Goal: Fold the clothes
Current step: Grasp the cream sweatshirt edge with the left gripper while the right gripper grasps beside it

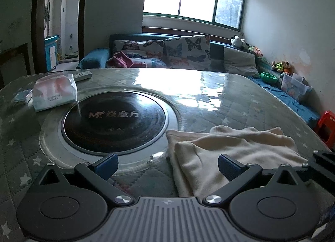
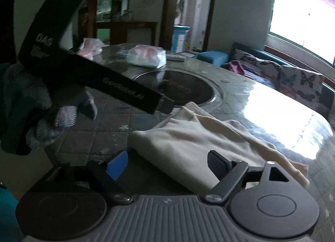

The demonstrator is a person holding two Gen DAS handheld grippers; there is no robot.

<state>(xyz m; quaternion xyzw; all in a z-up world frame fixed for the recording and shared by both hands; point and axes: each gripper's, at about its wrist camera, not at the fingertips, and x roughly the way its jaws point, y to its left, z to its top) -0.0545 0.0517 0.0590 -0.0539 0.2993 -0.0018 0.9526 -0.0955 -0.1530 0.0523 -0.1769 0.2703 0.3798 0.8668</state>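
While both tongs gape empty, I log: cream garment (image 1: 230, 149), layered on the quilted table (image 1: 21, 147), at two o'clock from my left gripper (image 1: 168, 166); right gripper (image 2: 167, 165) poised over its near edge, within reach.

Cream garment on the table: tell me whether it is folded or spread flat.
Folded, loosely. The cream garment lies doubled over in layers with a rounded fold edge, not spread flat.
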